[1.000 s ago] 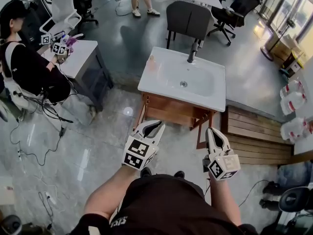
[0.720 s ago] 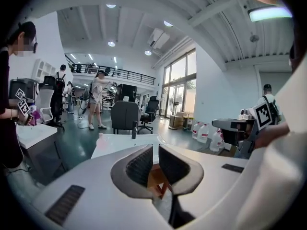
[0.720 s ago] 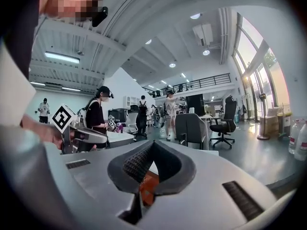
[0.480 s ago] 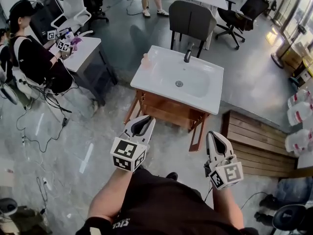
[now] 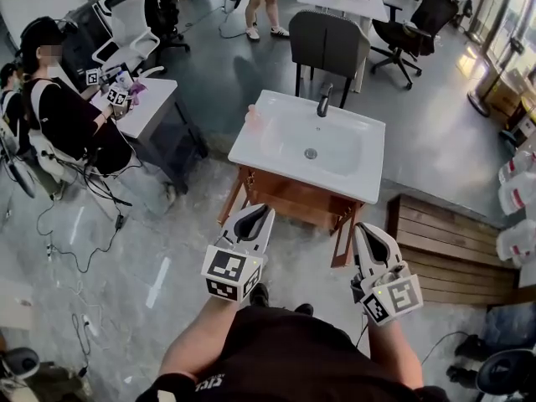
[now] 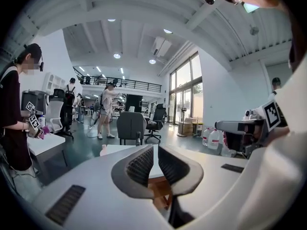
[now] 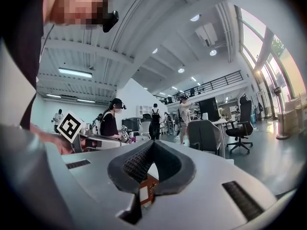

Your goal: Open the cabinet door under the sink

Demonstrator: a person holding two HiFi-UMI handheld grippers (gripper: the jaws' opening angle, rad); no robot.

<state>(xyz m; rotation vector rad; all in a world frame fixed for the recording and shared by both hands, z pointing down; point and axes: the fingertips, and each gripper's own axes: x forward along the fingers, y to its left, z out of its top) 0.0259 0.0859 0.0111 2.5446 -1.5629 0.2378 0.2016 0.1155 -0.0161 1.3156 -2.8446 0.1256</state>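
Note:
A white sink (image 5: 311, 145) with a dark tap sits on a brown wooden cabinet (image 5: 289, 199), seen steeply from above, so its door does not show clearly. Both grippers hang in the air in front of the cabinet, touching nothing. My left gripper (image 5: 255, 216) points at the cabinet's left half. Its jaws are closing, with a narrow gap and nothing between them (image 6: 156, 147). My right gripper (image 5: 366, 231) is off the cabinet's right front corner, its tips pressed together on nothing (image 7: 153, 143). The cabinet wood (image 7: 148, 188) shows below its tips.
A seated person works at a white desk (image 5: 146, 103) to the left. A grey chair (image 5: 327, 44) stands behind the sink. A wooden pallet (image 5: 444, 241) and water bottles (image 5: 515, 191) lie to the right. Cables (image 5: 100, 224) trail on the floor at left.
Both grippers have lifted a little and stay in front of the cabinet. The head view has swung, so the sink sits slightly differently in it.

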